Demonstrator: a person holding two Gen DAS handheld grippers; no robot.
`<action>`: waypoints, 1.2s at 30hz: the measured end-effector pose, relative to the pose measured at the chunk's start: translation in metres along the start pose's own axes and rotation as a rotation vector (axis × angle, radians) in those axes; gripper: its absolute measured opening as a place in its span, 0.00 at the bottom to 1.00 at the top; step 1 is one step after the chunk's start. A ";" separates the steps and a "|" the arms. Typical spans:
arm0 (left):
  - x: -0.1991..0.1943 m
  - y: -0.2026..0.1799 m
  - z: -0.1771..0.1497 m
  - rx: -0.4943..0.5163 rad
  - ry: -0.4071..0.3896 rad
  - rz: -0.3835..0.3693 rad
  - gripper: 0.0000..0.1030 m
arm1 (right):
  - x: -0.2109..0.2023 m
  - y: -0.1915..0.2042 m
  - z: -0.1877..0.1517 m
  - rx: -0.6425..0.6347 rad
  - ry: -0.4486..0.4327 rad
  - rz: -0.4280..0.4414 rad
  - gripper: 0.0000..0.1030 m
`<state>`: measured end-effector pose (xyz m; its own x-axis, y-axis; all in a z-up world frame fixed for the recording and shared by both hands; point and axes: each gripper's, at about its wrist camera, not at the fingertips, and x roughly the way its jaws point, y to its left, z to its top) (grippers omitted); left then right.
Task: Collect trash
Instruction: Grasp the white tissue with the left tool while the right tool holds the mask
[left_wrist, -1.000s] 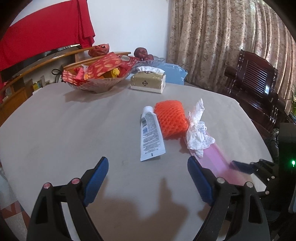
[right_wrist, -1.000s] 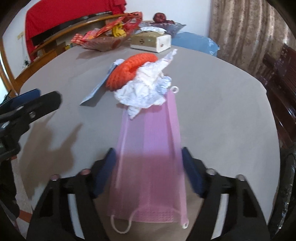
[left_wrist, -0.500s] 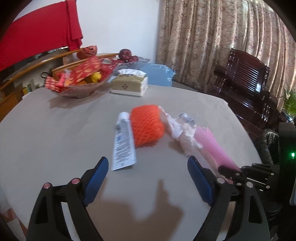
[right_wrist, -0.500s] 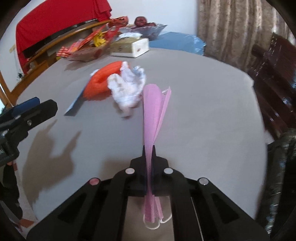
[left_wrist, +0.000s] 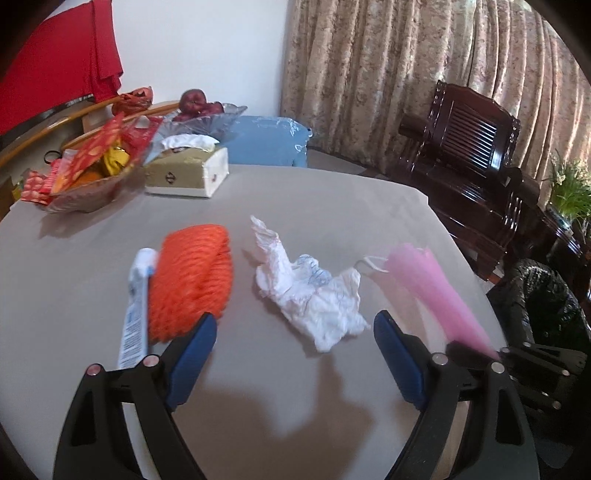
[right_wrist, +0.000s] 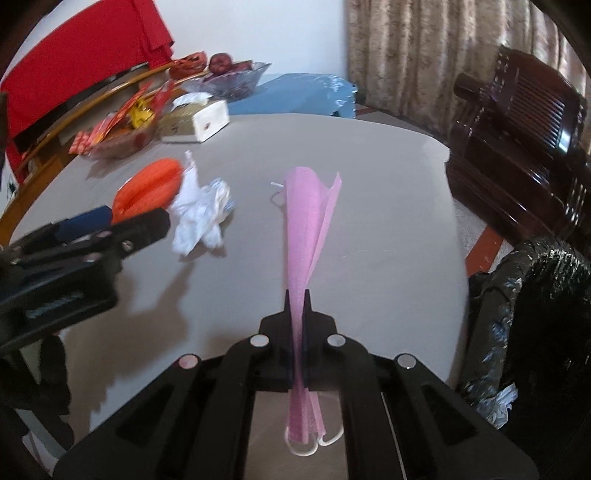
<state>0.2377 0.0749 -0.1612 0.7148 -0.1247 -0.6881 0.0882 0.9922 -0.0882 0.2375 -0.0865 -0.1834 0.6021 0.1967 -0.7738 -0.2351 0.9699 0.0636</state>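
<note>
Print on tube (left_wrist: 135, 314) too blurry, no legible txt.

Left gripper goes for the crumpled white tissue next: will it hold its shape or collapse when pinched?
The crumpled tissue is thin and creased, so it will probably squash flat between the fingers. It looks very light and may slide on the table if nudged.

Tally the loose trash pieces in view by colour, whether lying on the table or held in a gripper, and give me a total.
Pink: 1, the face mask clamped in the right gripper
Orange: 1, the foam net
White: 2, the crumpled tissue and the tube
Total: 4
</note>
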 end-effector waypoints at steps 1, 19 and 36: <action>0.005 -0.002 0.001 0.000 0.005 0.001 0.82 | 0.002 -0.003 0.002 0.009 -0.001 -0.001 0.02; 0.064 -0.017 0.010 0.017 0.127 0.060 0.41 | 0.015 -0.019 0.010 0.032 0.005 0.013 0.03; 0.006 -0.017 0.008 -0.016 0.059 -0.009 0.23 | -0.013 -0.012 0.006 0.017 -0.029 0.030 0.04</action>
<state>0.2466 0.0569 -0.1580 0.6721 -0.1345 -0.7281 0.0834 0.9909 -0.1060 0.2373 -0.1003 -0.1698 0.6172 0.2293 -0.7526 -0.2405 0.9658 0.0969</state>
